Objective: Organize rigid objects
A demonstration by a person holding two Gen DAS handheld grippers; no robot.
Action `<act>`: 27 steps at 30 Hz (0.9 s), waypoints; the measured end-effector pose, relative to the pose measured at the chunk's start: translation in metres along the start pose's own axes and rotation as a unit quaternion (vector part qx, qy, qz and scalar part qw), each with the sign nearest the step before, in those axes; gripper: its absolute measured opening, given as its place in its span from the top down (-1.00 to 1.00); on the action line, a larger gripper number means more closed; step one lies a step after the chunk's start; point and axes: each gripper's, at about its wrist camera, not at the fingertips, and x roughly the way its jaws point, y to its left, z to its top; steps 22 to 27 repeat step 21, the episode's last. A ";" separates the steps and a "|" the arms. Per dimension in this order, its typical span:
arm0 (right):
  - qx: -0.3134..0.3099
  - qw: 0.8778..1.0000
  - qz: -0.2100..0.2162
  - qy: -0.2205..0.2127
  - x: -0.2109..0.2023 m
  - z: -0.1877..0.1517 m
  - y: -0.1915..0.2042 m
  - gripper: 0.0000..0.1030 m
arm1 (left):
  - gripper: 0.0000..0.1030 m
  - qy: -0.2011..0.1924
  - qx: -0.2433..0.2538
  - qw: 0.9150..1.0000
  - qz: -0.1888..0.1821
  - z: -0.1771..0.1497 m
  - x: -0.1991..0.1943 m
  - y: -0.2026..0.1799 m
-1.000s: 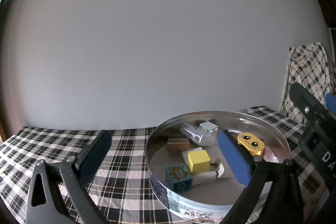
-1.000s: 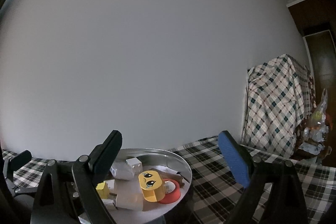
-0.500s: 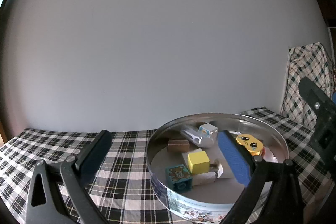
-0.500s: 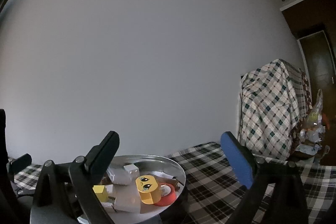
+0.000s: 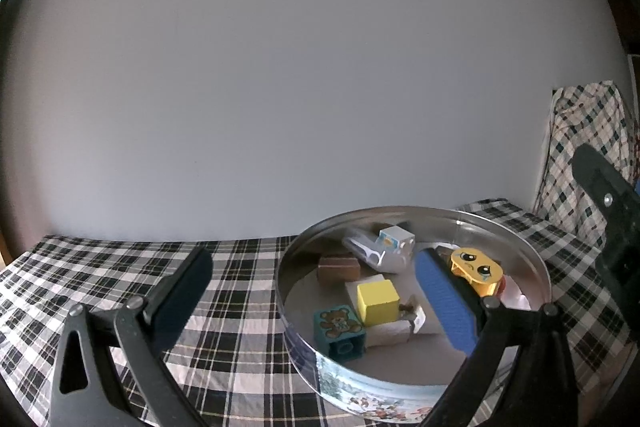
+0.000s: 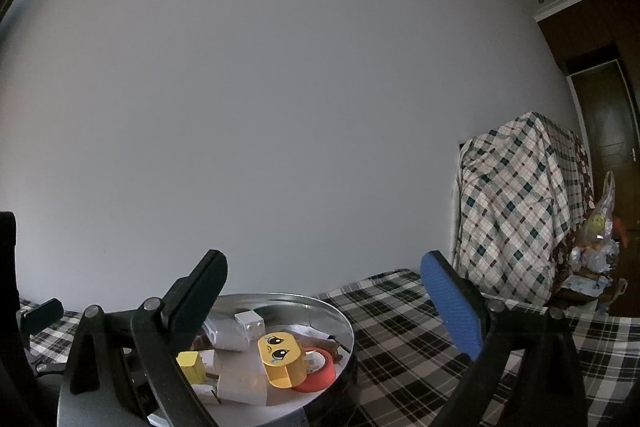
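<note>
Both grippers spread wide, holding nothing.
Left gripper (image 5: 316,291) and right gripper (image 6: 324,291) hang level, fingers pointing forward.

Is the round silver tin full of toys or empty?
Partly full. The round tin holds a yellow cube, a teddy-bear block, a yellow face block and others, with bare floor showing between them.

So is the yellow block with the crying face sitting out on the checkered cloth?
No, the yellow face block lies inside the round metal tin, resting on a red ring.
</note>
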 end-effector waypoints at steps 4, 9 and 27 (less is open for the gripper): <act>-0.001 1.000 0.001 0.003 0.004 -0.001 -0.001 -0.93 | -1.00 -0.006 0.009 1.000 0.005 0.000 -0.002 -0.003; -0.001 1.000 0.001 0.004 0.005 -0.001 -0.001 -0.93 | -1.00 -0.010 0.009 1.000 0.000 0.000 -0.004 -0.003; 0.000 1.000 -0.004 0.007 0.005 -0.002 -0.002 -0.93 | -1.00 0.006 0.010 1.000 -0.023 0.000 0.000 -0.007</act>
